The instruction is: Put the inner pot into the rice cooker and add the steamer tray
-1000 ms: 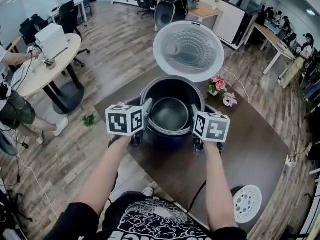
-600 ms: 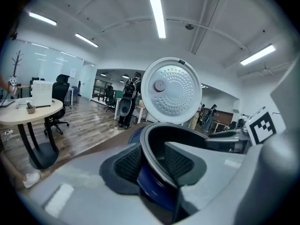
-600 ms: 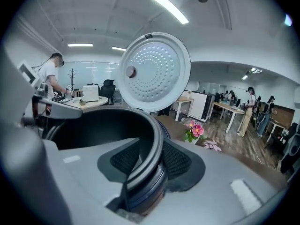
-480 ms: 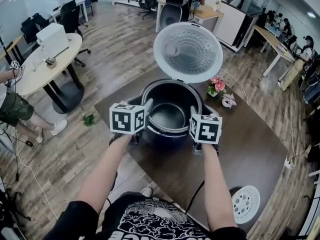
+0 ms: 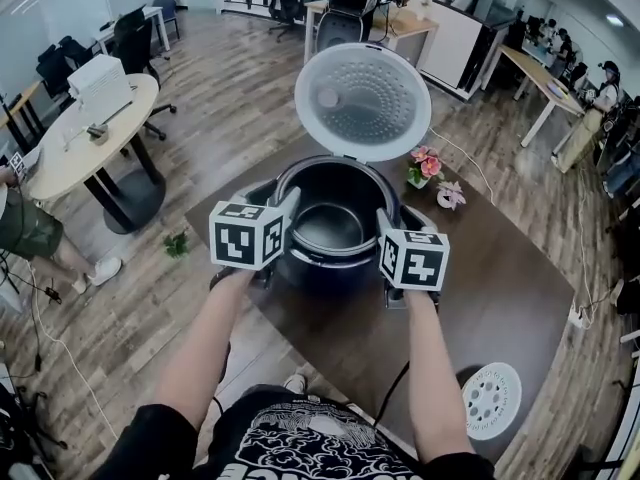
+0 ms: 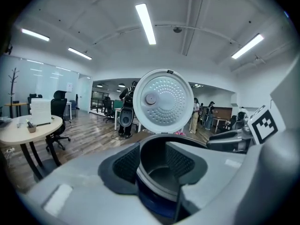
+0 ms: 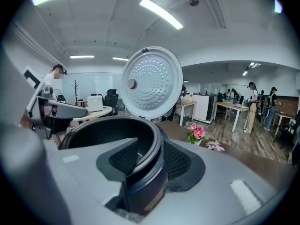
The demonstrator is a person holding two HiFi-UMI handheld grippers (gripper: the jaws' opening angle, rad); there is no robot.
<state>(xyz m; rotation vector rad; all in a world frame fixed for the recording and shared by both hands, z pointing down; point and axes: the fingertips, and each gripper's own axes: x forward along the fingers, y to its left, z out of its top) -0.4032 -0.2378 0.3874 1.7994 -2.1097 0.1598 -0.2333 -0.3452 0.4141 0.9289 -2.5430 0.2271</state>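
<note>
Two hand-held grippers were found at the rice cooker [image 5: 330, 273], one on either side. The cooker stood on a dark table [image 5: 500, 298] with its lid [image 5: 362, 101] raised upright at 12 o'clock. The inner pot [image 5: 330, 230] was seated inside the cooker body.

The left gripper [image 6: 154, 165] was at the pot's 9 o'clock side, with one jaw outside the wall, one inside, and the rim between them. Its jaws were partly parted and had just been opening. The inner pad stood clear of the wall, so no grip was noted.

The right gripper [image 7: 147, 161] was at the 3 o'clock side, likewise astride the rim. Its jaws were also partly parted and had just been opening. The pads were close beside the wall but were not seen pressing on it.

The steamer tray [image 5: 492, 400], a white perforated disc, lay flat on the table at 5 o'clock from the cooker, well apart from it and near the table's corner. Pink flowers [image 5: 422, 165] stood at 2 o'clock, just beside the cooker.
</note>
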